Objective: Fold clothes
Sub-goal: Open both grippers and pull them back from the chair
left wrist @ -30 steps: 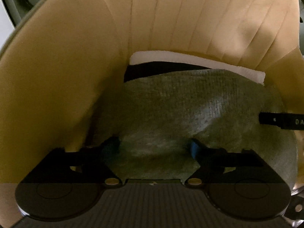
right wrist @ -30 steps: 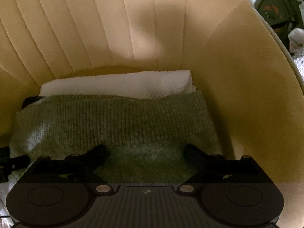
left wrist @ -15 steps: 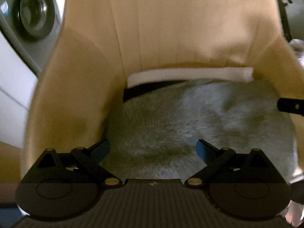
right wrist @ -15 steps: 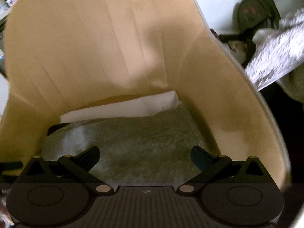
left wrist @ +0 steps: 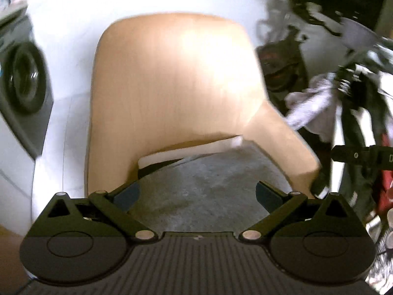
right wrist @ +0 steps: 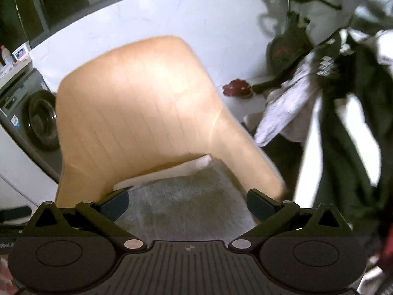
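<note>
**Two tools wide apart above folded stack on chair**

Left wrist view: left tool (left wrist: 197, 193) spread wide, jaws just opened further, nothing between the blue fingertips (left wrist: 126, 195). Pointing steeply down at a tan chair (left wrist: 172, 81) with a tall ribbed back and curved sides. On the seat, a grey-green knitted sweater (left wrist: 203, 184), folded flat, topmost on a stack and clear of the fingertips. Behind it, against the chair back, the edge of a white folded cloth (left wrist: 213, 146); at the left rear corner, a strip of a black garment (left wrist: 157, 167) showing between white and grey. Grey washing machine (left wrist: 22, 78) with round door to the left of the chair, against a white wall. To the right, blurred: a pale patterned garment (left wrist: 312, 108) hanging beside dark clothes. At the right edge, a finger of the right tool (left wrist: 353, 154), black, reaching inward at about seat level.

Right wrist view: right tool (right wrist: 188, 202) likewise spread to full width, jaws just opened further, nothing held. Same sweater (right wrist: 186, 201) seen between and beyond the fingertips, untouched, flat on the seat. White cloth (right wrist: 194, 166) peeking out along the far edge beneath the chair (right wrist: 137, 103) back. Washing machine (right wrist: 36, 120) at left, with a bottle (right wrist: 6, 55) on top. Small red item (right wrist: 237, 88) on the floor by the wall, too blurred to identify. Pale patterned garment (right wrist: 287, 113) and dark green clothing (right wrist: 348, 132) hanging at right, well apart from the chair.
</note>
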The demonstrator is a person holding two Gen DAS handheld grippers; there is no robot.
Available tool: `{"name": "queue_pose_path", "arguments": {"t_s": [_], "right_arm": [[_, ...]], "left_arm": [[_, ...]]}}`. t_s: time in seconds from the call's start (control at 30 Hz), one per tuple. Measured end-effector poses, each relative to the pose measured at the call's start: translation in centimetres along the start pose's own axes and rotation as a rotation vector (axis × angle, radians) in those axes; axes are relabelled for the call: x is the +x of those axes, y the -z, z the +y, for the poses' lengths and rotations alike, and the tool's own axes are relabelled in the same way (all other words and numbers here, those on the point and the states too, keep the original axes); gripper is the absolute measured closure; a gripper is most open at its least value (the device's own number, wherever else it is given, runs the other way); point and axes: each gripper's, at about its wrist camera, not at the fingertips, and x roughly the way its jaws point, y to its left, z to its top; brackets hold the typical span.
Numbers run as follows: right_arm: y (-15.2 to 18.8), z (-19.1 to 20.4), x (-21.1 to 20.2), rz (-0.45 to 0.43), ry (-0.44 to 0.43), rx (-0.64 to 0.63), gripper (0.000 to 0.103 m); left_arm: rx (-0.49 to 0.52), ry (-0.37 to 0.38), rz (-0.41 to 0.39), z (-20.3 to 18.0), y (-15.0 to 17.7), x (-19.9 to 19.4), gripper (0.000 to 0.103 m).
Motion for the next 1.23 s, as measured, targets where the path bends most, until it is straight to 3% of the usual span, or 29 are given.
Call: {"name": "queue_pose_path", "arguments": {"t_s": [0.2, 0.4, 0.57, 0.8, 1.0, 1.23], "right_arm": [[2.6, 0.9, -8.3, -0.014, 0.066, -0.042, 0.001], [5.7, 1.1, -13.6, 0.025, 0.070, -0.079, 0.001], [8.3, 0.8, -16.2, 0.059, 0.054, -0.101, 0.001], [11.6, -1.0, -18.7, 0.129, 0.017, -0.138, 0.001], [14.5, -4.4, -20.9, 0.152, 0.001, -0.144, 0.001], [16.5, -7.6, -23.3, 0.159, -0.036, -0.154, 0.001]], "left_arm": [[-0.022, 0.090, 0.006, -1.3, 1.7, -4.8, 0.001], [-0.013, 0.003, -0.022, -4.0, 4.6, -9.6, 0.001], [-0.162, -0.041, -0.035, -4.8, 6.5, -12.7, 0.001], [-0.255, -0.087, 0.001, -8.6, 10.8, -15.1, 0.001], [-0.284, -0.118, 0.044, -12.6, 14.1, -16.7, 0.001], [-0.261, -0.215, 0.060, -16.6, 16.8, -18.3, 0.001]]}}
